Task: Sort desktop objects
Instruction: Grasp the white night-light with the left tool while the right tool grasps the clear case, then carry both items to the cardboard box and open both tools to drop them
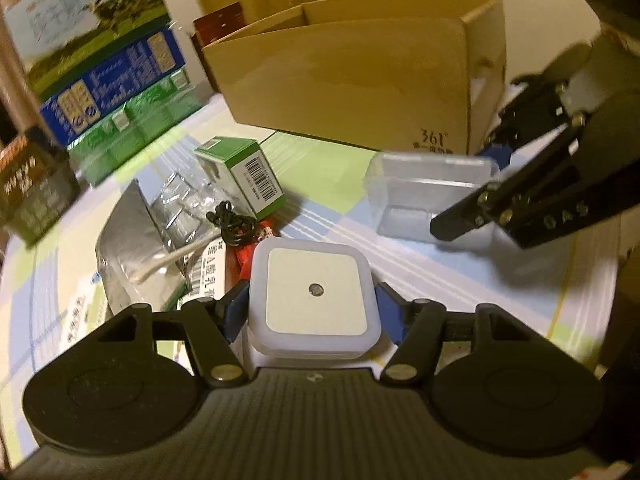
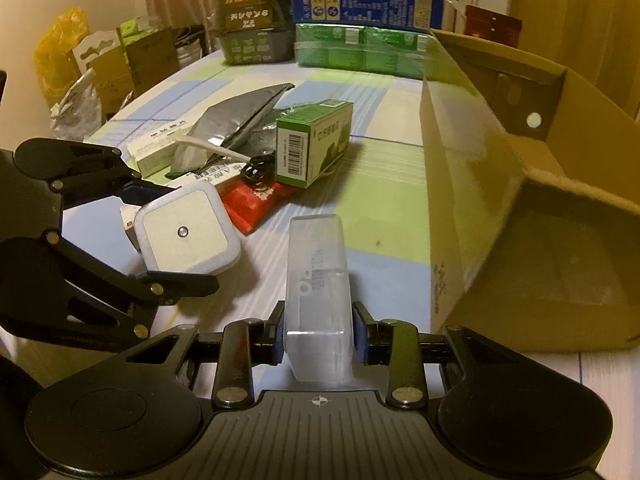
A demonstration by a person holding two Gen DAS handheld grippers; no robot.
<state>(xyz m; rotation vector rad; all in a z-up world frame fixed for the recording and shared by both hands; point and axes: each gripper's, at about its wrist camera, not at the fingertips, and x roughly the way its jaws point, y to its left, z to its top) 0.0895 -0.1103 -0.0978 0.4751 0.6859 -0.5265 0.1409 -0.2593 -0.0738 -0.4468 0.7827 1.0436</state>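
Left wrist view: my left claw (image 1: 312, 312) pinches the night light (image 1: 316, 300), right claw (image 2: 318, 330) pinching the clear case (image 2: 318, 300) (cardboard box (image 2: 520, 200) at two o'clock, likely their destination).

Both claws (image 1: 312, 312) (image 2: 318, 332) apparently clamped, angled down

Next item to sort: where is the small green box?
The small green box lies mid-table, left of the cardboard box, beside the black cable.
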